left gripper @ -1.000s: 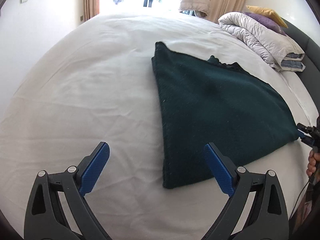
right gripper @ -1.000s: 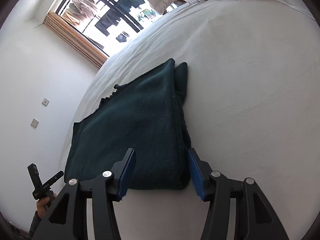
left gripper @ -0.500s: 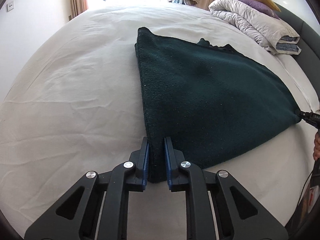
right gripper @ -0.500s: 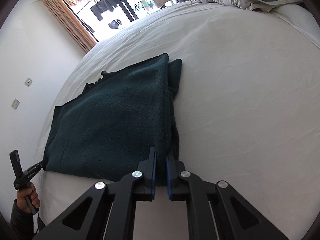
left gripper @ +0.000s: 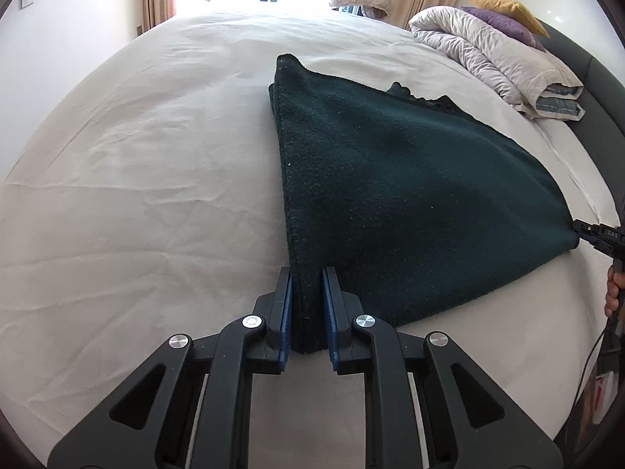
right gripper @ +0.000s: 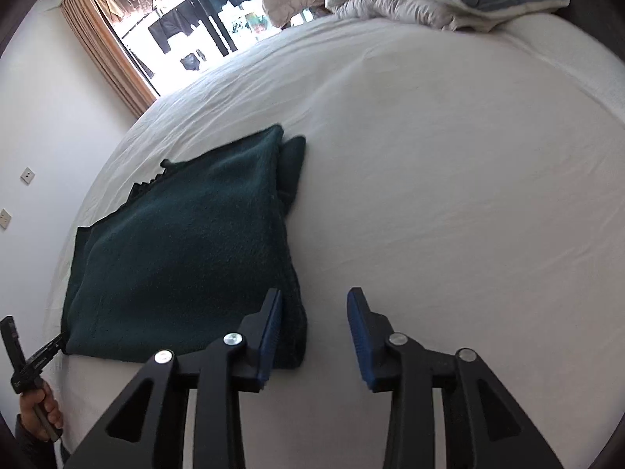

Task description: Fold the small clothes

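- Bed: white sheet, lightly creased, fills both views.
- Duvet: pale, bundled at the head end, yellow and purple pillows behind it; well apart from the cloth.
- Cloth: dark green, fuzzy knit or fleece, lying on the sheet, folded into a rough wedge. Straight thick edge along its left side in the left wrist view; a ragged lower layer peeks out at the far edge. Top face is smooth, no big wrinkles. In the right wrist view a second layer sticks out at the far corner.
- Left gripper: jaws nearly closed, blue pads pinching the near corner of the cloth, along the thick folded edge. Corner sits slightly raised between the pads.
- Right gripper: jaws opening, part-way apart. Left pad is just beside the cloth's near corner, possibly touching it; right pad is over bare sheet. The cloth edge lies at the left pad, not clamped.
- Hand: a person's hand on the left gripper's handle, seen at the edge of the right wrist view.
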The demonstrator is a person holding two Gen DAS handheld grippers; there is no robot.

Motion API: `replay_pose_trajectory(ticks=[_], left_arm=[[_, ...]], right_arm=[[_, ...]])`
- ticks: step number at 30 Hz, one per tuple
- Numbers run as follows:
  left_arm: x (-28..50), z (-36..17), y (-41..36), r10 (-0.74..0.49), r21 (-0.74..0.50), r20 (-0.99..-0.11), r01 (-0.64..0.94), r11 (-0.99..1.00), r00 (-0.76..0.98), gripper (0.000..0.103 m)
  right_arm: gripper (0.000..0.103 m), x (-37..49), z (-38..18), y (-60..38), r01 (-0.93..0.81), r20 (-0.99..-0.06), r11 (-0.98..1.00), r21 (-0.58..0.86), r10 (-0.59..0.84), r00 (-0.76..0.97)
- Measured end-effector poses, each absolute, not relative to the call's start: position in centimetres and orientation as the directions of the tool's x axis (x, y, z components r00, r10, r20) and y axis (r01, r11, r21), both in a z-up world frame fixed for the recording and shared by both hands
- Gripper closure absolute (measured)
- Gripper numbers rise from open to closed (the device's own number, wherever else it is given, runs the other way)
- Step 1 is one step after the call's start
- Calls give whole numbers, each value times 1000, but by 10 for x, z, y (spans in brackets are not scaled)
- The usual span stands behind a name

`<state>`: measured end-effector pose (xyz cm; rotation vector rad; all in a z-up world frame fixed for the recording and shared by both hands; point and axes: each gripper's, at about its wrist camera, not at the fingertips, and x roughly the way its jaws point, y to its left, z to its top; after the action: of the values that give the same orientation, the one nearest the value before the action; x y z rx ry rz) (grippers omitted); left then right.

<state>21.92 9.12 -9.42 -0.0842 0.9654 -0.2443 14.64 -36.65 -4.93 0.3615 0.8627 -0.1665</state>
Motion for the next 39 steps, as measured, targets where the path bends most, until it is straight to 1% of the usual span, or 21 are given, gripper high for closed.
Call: replay_pose_trajectory(ticks=[2, 5, 7, 9, 11, 12, 13, 15, 18, 21, 23, 26, 27, 29, 30, 31, 33, 35, 36, 38, 39], left_arm=[[215, -89, 94, -237, -184, -797, 150, 971, 555, 87], [204, -74, 93, -180, -145, -772, 107, 984, 609, 87], [197, -61, 84, -176, -134, -741, 114, 984, 648, 87], [196, -53, 66, -195, -116, -725, 163, 980, 660, 87], [201, -53, 49, -211, -106, -727, 197, 975, 654, 87], [206, -58, 42, -220, -107, -739, 211, 972, 637, 87], [211, -67, 37, -214, -98, -758, 218, 971, 616, 87], [222, -89, 36, -202, -102, -796, 202, 974, 571, 87], [224, -98, 54, -287, -217, -770, 188, 958, 570, 88], [224, -96, 66, -314, -257, -765, 180, 949, 562, 87], [222, -91, 75, -322, -283, -757, 158, 946, 569, 87], [224, -78, 79, -305, -291, -735, 124, 949, 605, 87], [226, -74, 77, -308, -296, -725, 124, 947, 616, 87], [234, -68, 68, -338, -318, -712, 146, 937, 616, 87], [241, -66, 62, -351, -330, -709, 152, 932, 611, 87], [248, -66, 55, -362, -337, -708, 161, 928, 607, 87], [263, -69, 41, -359, -317, -717, 179, 931, 597, 87], [278, -81, 32, -311, -270, -761, 159, 950, 569, 87], [285, -89, 31, -310, -272, -774, 152, 950, 552, 87], [288, -97, 36, -333, -305, -756, 147, 941, 563, 87], [289, -99, 38, -342, -315, -751, 148, 937, 566, 87]], right_arm=[[65, 142, -33, -349, 238, -727, 935, 264, 31, 686], [65, 150, -26, -299, 38, -686, 946, 323, 206, 698], [65, 165, -36, -268, -74, -669, 916, 394, 341, 660], [65, 179, -57, -247, -112, -680, 896, 429, 402, 613], [65, 191, -81, -240, -93, -712, 896, 434, 404, 574], [71, 194, -91, -244, -67, -722, 895, 440, 397, 567], [86, 193, -96, -253, -47, -707, 884, 465, 403, 581], [103, 188, -102, -278, 11, -691, 864, 503, 394, 606], [103, 172, -102, -325, 131, -685, 852, 507, 306, 661], [103, 153, -89, -363, 291, -702, 835, 467, 150, 696], [97, 148, -73, -369, 317, -681, 823, 472, 113, 724], [95, 170, -54, -331, 171, -639, 849, 500, 228, 734], [91, 181, -49, -312, 113, -633, 861, 495, 269, 726], [75, 209, -46, -271, -1, -609, 855, 519, 371, 701], [58, 223, -46, -253, -43, -597, 845, 533, 411, 689], [47, 235, -47, -238, -74, -586, 838, 540, 438, 681], [43, 258, -55, -220, -110, -569, 817, 565, 483, 666], [43, 278, -69, -220, -75, -581, 796, 601, 500, 643], [43, 285, -77, -225, -47, -590, 788, 614, 498, 636], [48, 296, -87, -242, -4, -596, 785, 620, 473, 649], [56, 299, -90, -251, 11, -588, 775, 632, 470, 658]])
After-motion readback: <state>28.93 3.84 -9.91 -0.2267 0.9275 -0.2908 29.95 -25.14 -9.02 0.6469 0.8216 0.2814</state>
